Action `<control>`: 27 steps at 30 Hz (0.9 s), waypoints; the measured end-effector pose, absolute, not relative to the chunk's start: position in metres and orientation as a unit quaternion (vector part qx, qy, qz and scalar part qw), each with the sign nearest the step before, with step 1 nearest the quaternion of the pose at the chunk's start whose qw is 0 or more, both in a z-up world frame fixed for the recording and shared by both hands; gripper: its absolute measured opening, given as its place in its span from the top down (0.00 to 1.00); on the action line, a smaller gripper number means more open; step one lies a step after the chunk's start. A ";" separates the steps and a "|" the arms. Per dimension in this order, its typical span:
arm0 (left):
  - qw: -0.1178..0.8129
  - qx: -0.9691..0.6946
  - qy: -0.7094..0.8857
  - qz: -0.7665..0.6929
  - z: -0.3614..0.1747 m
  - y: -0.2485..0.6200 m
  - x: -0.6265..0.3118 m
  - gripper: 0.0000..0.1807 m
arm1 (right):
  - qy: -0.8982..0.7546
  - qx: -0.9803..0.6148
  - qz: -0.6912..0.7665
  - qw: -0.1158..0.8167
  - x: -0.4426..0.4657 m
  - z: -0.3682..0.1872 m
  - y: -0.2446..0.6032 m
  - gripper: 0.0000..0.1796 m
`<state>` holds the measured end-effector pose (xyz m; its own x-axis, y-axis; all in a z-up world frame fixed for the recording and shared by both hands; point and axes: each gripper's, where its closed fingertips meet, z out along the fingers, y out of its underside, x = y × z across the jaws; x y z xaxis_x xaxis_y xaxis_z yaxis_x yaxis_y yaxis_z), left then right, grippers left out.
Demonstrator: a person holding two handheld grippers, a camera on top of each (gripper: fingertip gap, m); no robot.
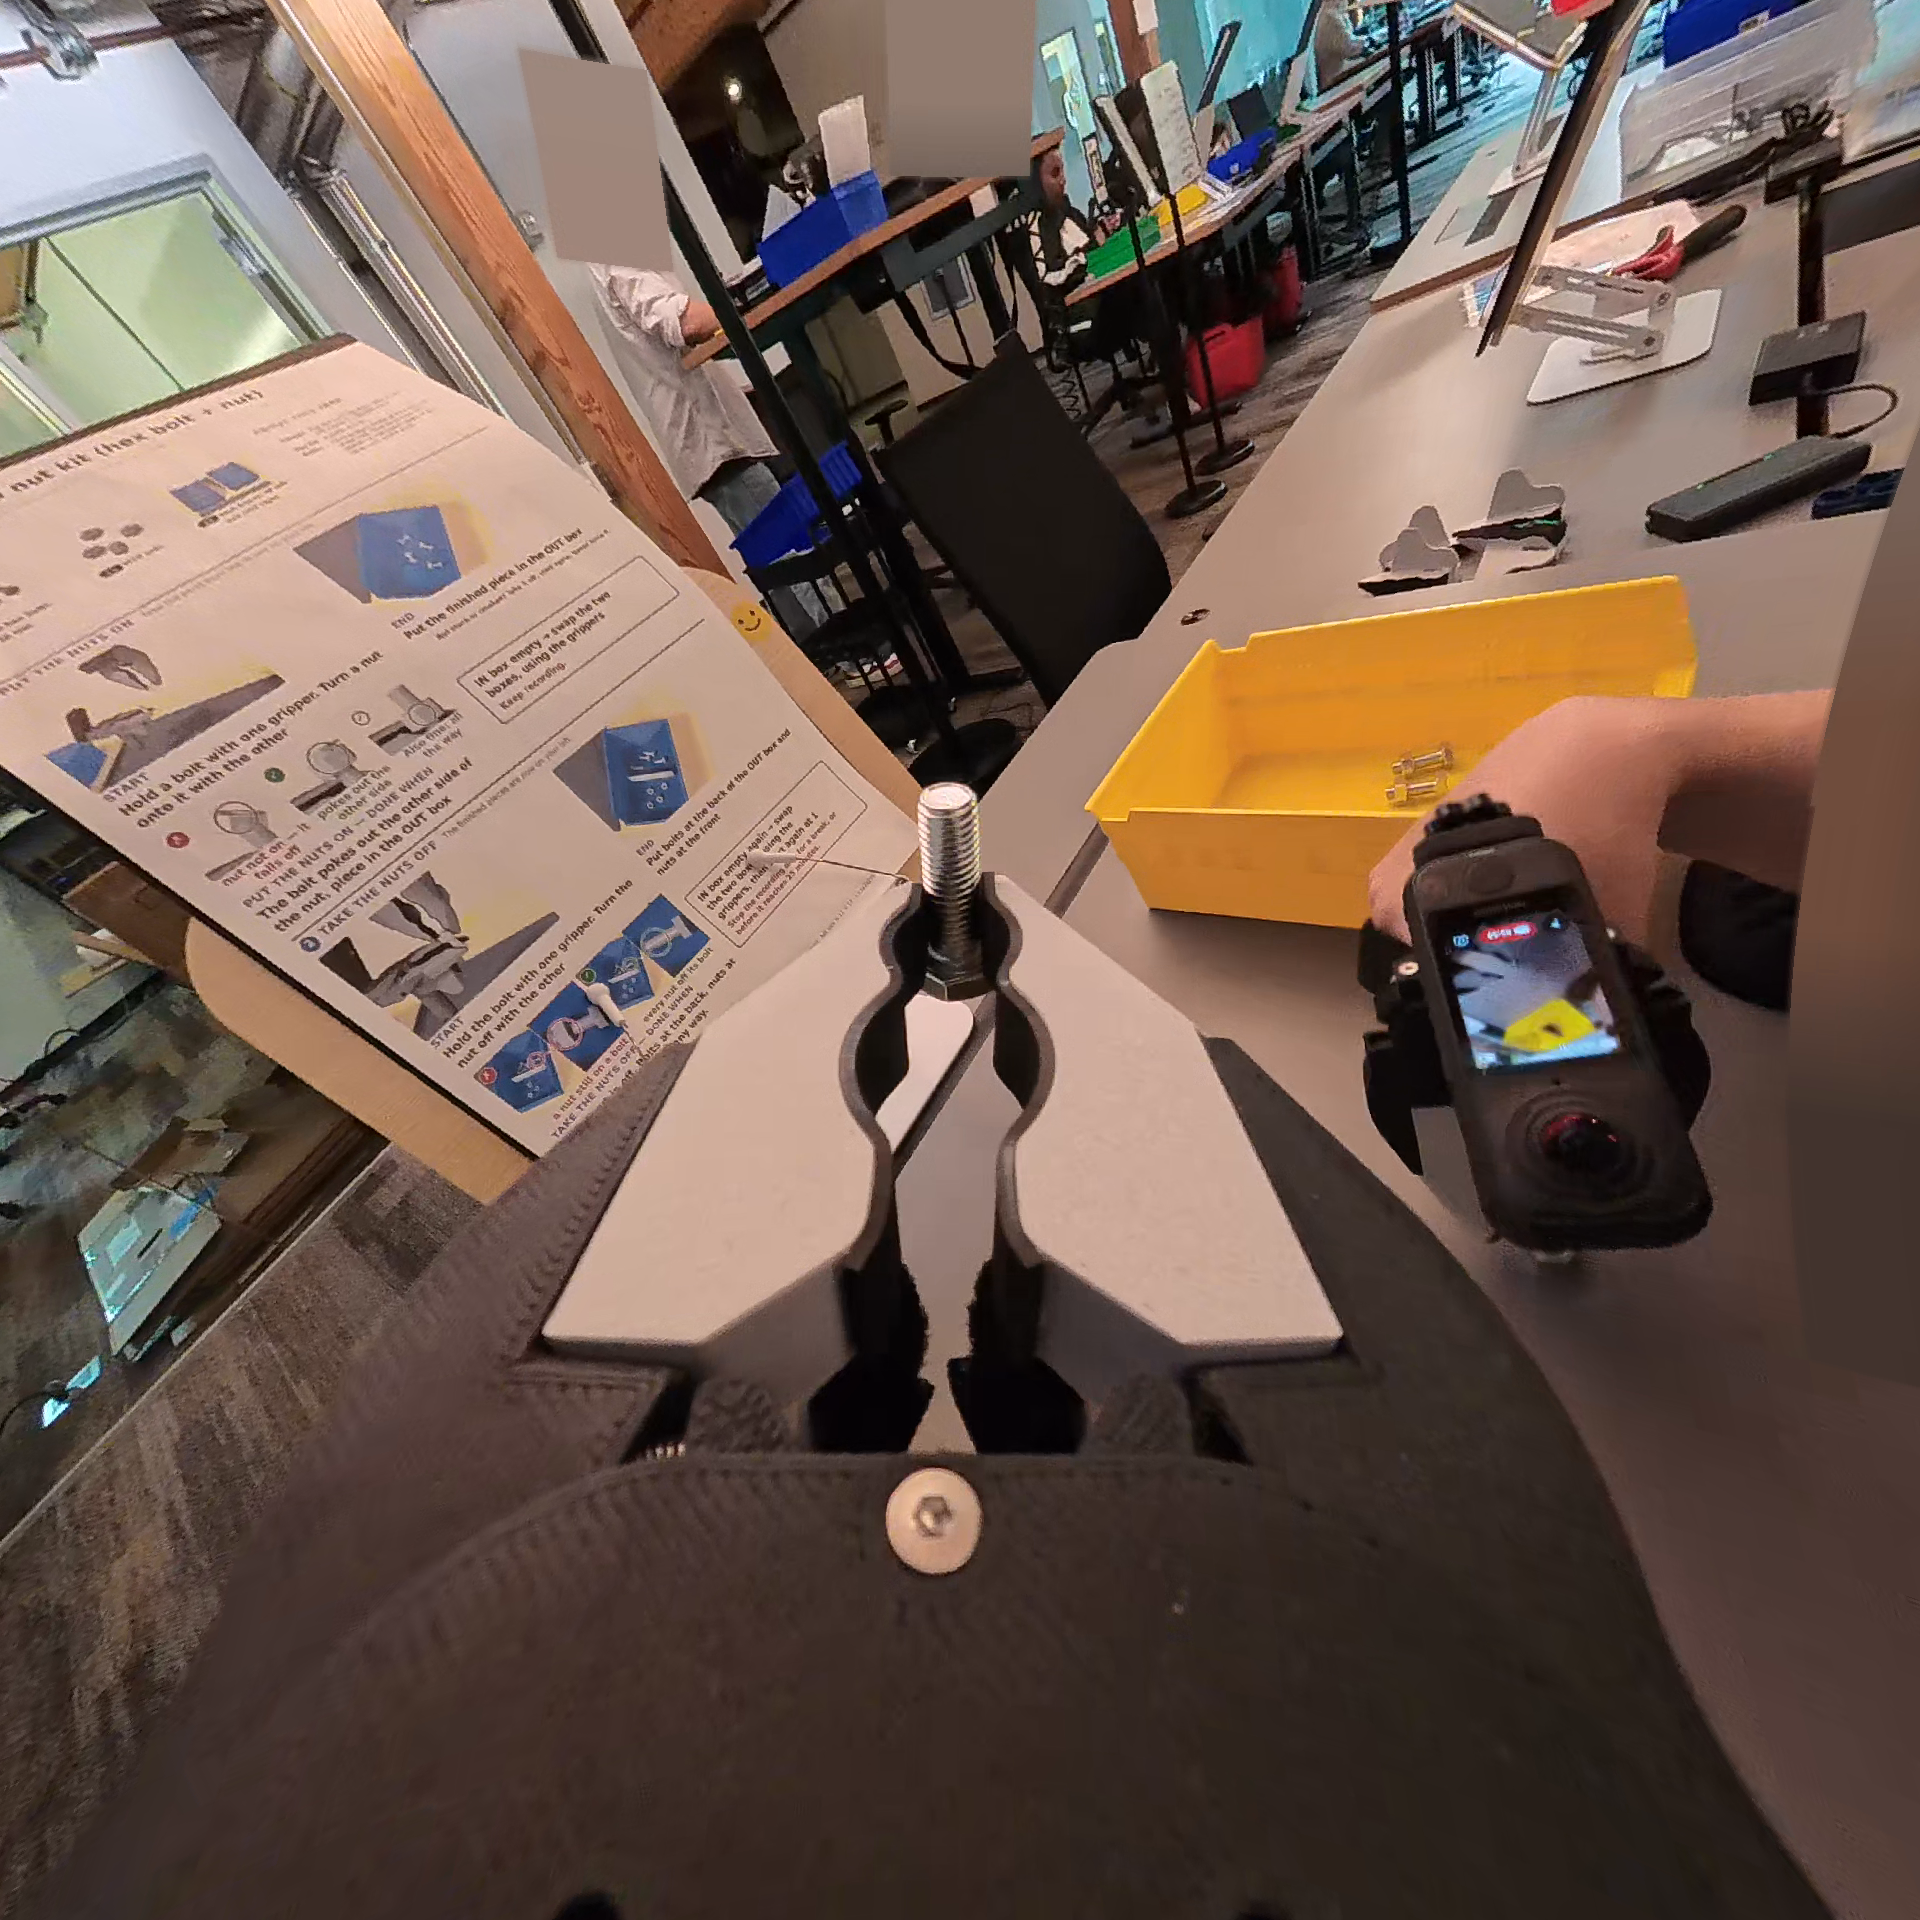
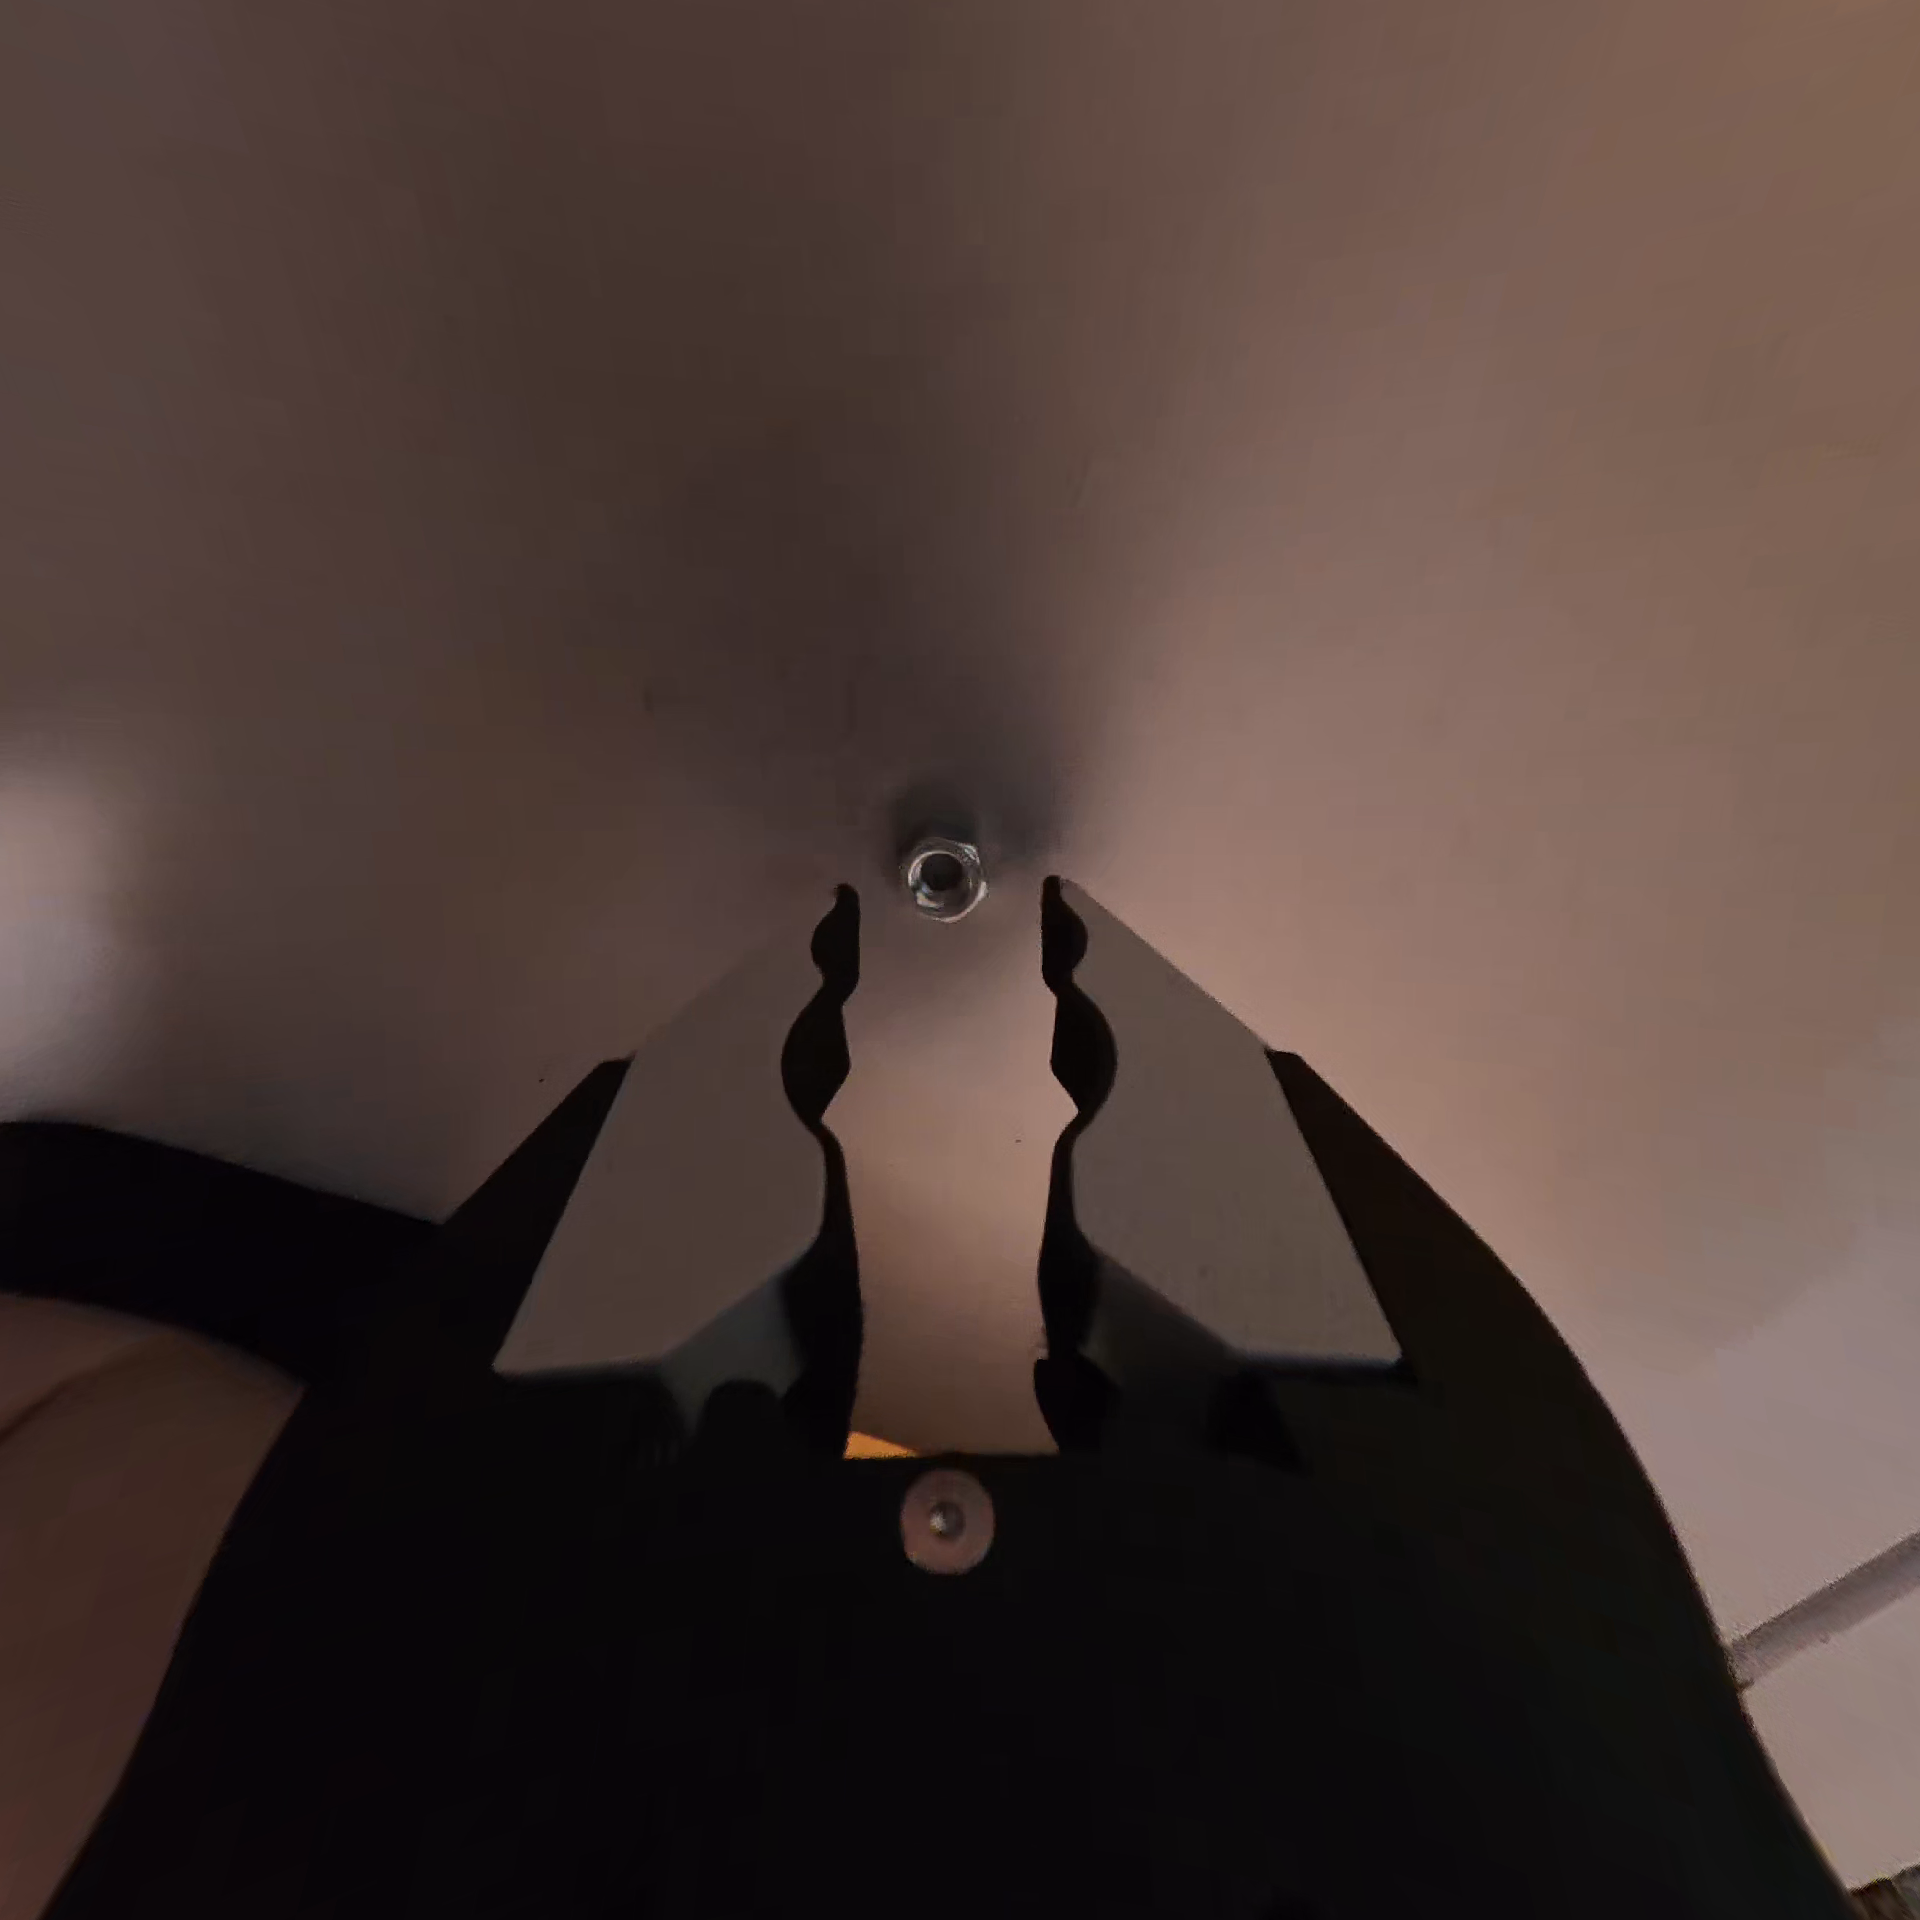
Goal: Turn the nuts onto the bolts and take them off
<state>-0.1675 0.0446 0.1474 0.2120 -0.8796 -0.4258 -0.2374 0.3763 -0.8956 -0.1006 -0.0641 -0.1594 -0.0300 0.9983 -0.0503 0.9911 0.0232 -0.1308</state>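
My left gripper (image 1: pixel 948 935) is shut on a silver hex bolt (image 1: pixel 948 847), gripping it near the head with the threaded end pointing up and away. It carries no nut. My right gripper (image 2: pixel 948 891) is open, pointing straight down at the grey table. A single silver nut (image 2: pixel 943 883) lies flat on the table just beyond and between its fingertips, untouched. In the left wrist view the right gripper's black camera body (image 1: pixel 1538 1049) shows at the right, held by a hand (image 1: pixel 1590 790).
A yellow bin (image 1: pixel 1226 831) holding two bolts (image 1: pixel 1418 777) stands on the grey table behind the right gripper. A printed instruction sheet (image 1: pixel 364 727) leans at the left. A monitor stand (image 1: pixel 1621 332), black devices and grey spare fingers lie farther back. A black chair stands beyond the table edge. Left tips to right tips: about 35 cm.
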 end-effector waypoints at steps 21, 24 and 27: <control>0.570 -0.515 0.562 -0.307 0.126 0.054 -0.142 0.96 | -0.755 -0.636 0.089 0.128 -0.112 -0.113 -0.066 0.91; 0.515 -0.527 0.589 -0.333 0.091 0.045 -0.108 0.96 | -0.754 -0.588 0.148 0.252 -0.117 -0.049 -0.079 0.91; 0.460 -0.539 0.627 -0.324 0.042 0.033 -0.071 0.96 | -0.705 -0.567 0.139 0.403 -0.102 0.016 -0.067 0.91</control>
